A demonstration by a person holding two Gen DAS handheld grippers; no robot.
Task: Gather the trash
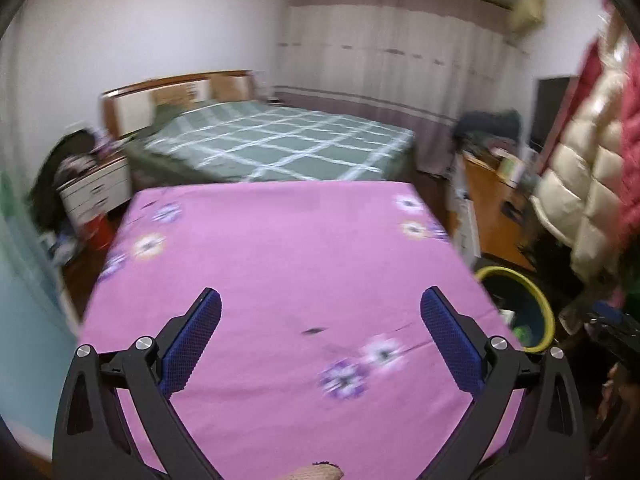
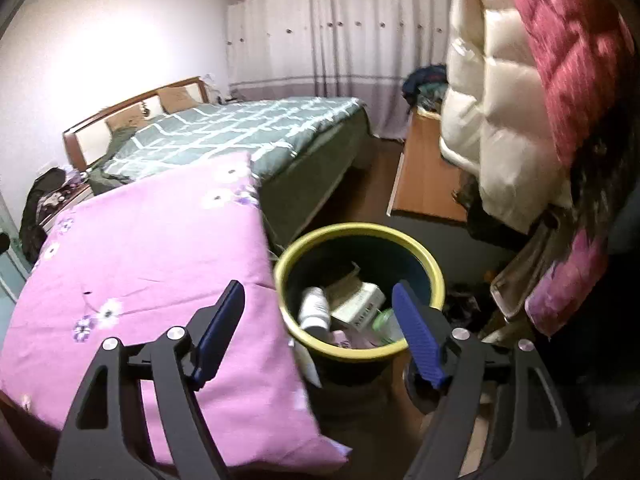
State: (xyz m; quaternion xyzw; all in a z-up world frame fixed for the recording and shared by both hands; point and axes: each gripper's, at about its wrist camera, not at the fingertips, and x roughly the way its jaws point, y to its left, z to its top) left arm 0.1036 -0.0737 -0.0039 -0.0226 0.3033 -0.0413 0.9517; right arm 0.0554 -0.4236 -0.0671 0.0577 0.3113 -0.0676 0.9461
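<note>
Your two grippers, left gripper (image 1: 320, 320) and right gripper (image 2: 320, 312), both spread wide, empty; one yellow-rimmed bin (image 2: 298, 244) beside pink bed (image 2: 152, 240) corner holds one white bottle (image 2: 314, 306), one box (image 2: 360, 302).

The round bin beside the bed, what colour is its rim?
Yellow; the round bin's rim shows best in the right wrist view.

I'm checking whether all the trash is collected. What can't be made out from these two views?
- Bin bottom, right wrist view: covered by the white bottle and carton; the right tongs' finger hides part.
- Same bin, left wrist view: the pink bedcover cuts it off; contents blurred.
- Floor beside the bed, both views: blocked by bedcover and tongs.
- Nightstand clutter, left wrist view: blurred.
</note>
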